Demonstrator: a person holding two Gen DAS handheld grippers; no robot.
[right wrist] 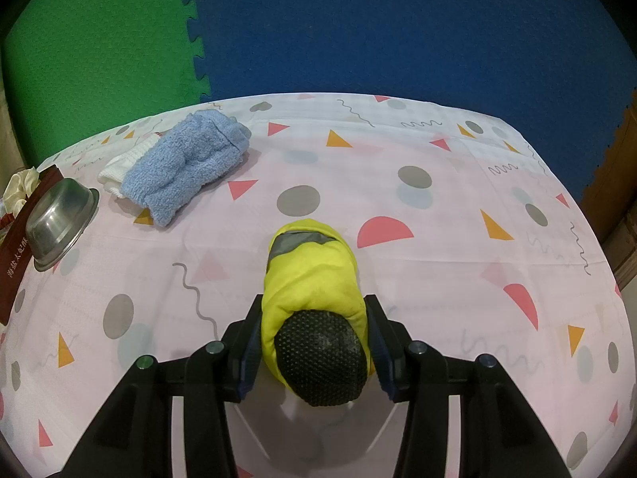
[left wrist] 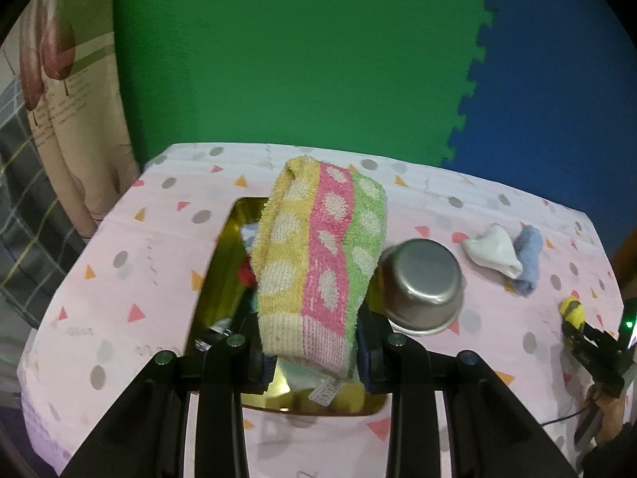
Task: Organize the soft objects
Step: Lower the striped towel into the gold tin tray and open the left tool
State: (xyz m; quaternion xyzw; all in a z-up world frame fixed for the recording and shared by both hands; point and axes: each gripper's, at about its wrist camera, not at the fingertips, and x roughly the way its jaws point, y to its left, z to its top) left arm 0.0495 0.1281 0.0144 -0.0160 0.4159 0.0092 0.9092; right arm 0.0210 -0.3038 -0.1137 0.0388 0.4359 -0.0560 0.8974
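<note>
My left gripper (left wrist: 314, 358) is shut on a folded terry towel (left wrist: 318, 255) striped yellow, pink and green with white dots. The towel hangs above an open box with a shiny gold lining (left wrist: 223, 263), which holds several soft items, mostly hidden by the towel. My right gripper (right wrist: 316, 342) is shut on a rolled yellow cloth item (right wrist: 310, 279) with a grey band and a black dotted end, low over the tablecloth. In the left wrist view the right gripper (left wrist: 577, 334) shows at the far right with that yellow item (left wrist: 571, 310).
An upturned steel bowl (left wrist: 422, 283) (right wrist: 59, 227) stands by the box's dark red side (right wrist: 16, 271). A blue towel (right wrist: 187, 167) and a white cloth (right wrist: 119, 167) lie together at the back of the patterned pink tablecloth (right wrist: 438, 279). Green and blue floor mats lie beyond.
</note>
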